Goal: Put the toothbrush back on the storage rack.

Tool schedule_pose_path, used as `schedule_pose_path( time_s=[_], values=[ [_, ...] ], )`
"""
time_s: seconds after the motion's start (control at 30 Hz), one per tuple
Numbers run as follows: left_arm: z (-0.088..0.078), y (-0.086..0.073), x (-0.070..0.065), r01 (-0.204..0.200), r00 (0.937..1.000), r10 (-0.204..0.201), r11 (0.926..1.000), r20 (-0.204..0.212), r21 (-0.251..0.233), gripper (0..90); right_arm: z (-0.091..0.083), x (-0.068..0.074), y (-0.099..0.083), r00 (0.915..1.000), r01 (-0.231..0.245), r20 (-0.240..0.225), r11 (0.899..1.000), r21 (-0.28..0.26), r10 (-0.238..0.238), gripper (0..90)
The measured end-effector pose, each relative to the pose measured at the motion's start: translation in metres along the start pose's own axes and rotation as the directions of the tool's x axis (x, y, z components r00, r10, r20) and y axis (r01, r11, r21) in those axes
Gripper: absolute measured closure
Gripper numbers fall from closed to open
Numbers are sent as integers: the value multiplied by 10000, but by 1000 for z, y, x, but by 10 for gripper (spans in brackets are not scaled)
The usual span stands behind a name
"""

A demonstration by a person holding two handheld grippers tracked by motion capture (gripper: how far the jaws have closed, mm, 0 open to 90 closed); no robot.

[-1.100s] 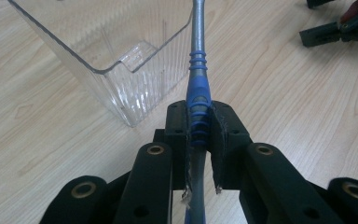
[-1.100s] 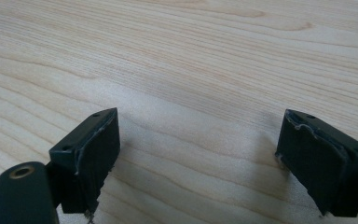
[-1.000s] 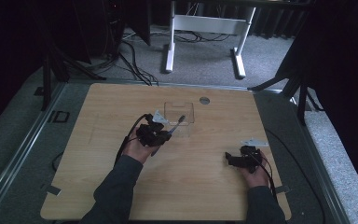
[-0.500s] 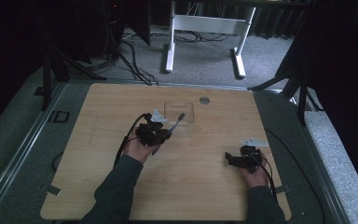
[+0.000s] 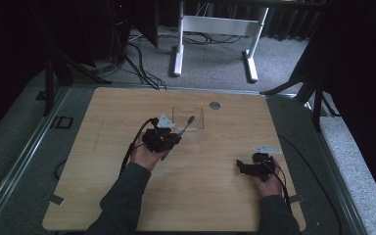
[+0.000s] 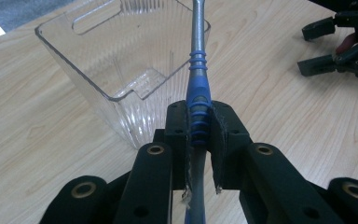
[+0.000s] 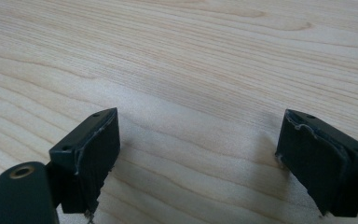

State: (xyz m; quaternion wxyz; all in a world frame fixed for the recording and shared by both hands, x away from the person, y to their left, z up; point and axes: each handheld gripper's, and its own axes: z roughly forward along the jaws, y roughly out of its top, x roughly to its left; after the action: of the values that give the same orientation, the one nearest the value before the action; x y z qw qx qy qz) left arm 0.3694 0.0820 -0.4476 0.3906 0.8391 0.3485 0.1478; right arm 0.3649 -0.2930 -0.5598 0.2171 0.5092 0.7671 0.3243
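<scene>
My left gripper (image 5: 175, 140) (image 6: 199, 127) is shut on a slim tool (image 6: 197, 70) with a ribbed blue grip and a grey shaft. The tool (image 5: 185, 125) points away from the hand, its far end reaching over the rim of a clear plastic bin (image 5: 190, 116) (image 6: 121, 56) that stands on the wooden table (image 5: 103, 117). The bin looks empty inside. My right gripper (image 5: 240, 167) (image 7: 198, 154) rests low over bare wood near the table's front right, open, with nothing between its pads. In the left gripper view it shows at the top right (image 6: 338, 44).
A small round metal disc (image 5: 215, 105) lies near the table's far edge, behind the bin. Beyond the table a white desk frame (image 5: 178, 44) and cables (image 5: 137, 54) sit on the grey floor. Dark stands flank the table.
</scene>
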Motion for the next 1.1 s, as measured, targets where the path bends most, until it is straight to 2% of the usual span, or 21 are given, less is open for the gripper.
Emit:
schedule_pose_path(
  time_s=[0.7, 1.1],
  values=[
    [-1, 2, 1, 52, 10000, -53, 9982, -16, -596, 784, 0, 0, 0, 10000, 1, -3, 10000, 5, -1, 127],
    [-3, 6, 1, 41, 10000, -39, 9944, 26, -1056, 784, 0, 0, 0, 10000, -1, -6, 10000, 5, 1, 127]
  ],
)
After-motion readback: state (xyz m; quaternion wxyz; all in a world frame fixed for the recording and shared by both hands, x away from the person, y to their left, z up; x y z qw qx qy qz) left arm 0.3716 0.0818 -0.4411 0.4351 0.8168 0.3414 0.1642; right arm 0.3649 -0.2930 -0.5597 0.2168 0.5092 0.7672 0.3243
